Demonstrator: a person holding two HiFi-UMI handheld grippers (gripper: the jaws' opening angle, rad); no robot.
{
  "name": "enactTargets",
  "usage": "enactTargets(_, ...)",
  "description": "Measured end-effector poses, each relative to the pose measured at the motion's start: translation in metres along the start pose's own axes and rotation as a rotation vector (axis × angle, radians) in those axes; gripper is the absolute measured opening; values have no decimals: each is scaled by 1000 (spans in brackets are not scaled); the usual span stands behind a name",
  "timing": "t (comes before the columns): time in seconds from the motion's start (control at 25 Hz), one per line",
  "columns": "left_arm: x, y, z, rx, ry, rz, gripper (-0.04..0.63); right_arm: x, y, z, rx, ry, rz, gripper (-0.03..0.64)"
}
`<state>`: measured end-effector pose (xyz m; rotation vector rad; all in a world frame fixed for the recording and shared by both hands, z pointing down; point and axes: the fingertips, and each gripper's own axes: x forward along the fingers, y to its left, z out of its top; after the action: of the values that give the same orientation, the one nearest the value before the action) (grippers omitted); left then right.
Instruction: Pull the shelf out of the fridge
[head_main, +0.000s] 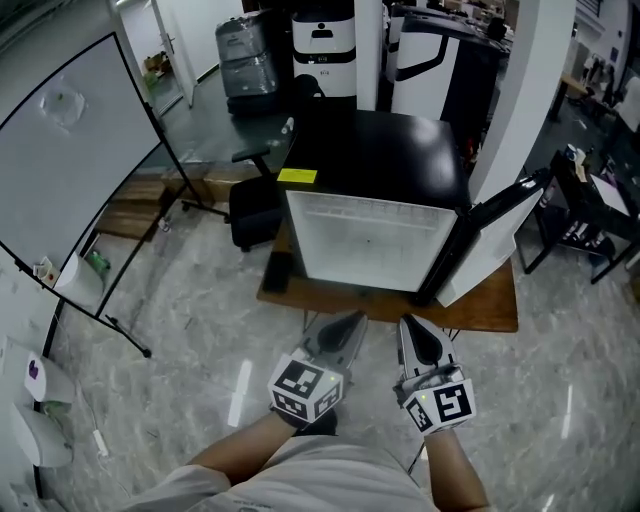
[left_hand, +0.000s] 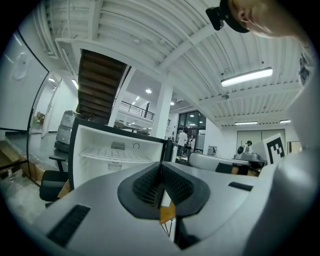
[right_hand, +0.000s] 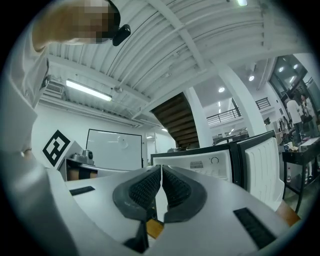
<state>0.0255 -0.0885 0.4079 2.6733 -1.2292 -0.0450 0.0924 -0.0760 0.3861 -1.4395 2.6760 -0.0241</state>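
**Item 1. Left gripper (head_main: 351, 323), grey, two-jaw, marker cube at rear.** It is hovering near the person, short of the fridge. Its jaws are lying pressed together and holding nothing.

**Item 2. Right gripper (head_main: 409, 324), same make.** It is hovering just right of the left one. Its ribbed pads are meeting with only a hairline slit between them, and it is carrying nothing.

**Item 3. Low brown wooden table (head_main: 492, 306).** It is carrying the fridge, beyond both grippers.

**Item 4. Small black fridge with white interior (head_main: 375, 150).** It is standing open, with its white-lined door (head_main: 497, 237) swinging out to the right.

**Item 5. White wire shelf (left_hand: 116, 156).** It is sitting fully inside the fridge, across the upper cavity, untouched.

**Step, as judged.** The approach is just beginning and the pull has not started. The next move calls for spreading the jaws, reaching far forward into the cavity, closing on the shelf's front edge and drawing it level toward the person.

**Hard to make out.**
- From the head view the bright interior is washing the shelf out.
- In the right gripper view the jaws are covering the shelf.
- The shelf's side supports are too small to read.
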Motion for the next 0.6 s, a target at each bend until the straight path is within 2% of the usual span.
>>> enactTargets(0.08, 17, 20, 2, -28, 3, -14, 8, 22, -11, -6, -16, 13, -29, 25)
enactTargets(0.16, 33, 40, 1, -93, 10, -35, 8, 43, -22, -12, -43, 31, -59, 25)
enactTargets(0.32, 65, 82, -8, -296, 28, -82, 9, 82, -45, -22, -140, 69, -114, 25)
enactTargets(0.44, 84, 111, -20, -464, 37, -94, 9, 105, -60, -34, -253, 118, -149, 25)
enactTargets(0.6, 104, 146, -28, -630, -6, -67, 9, 133, -74, -45, -486, 188, -156, 26)
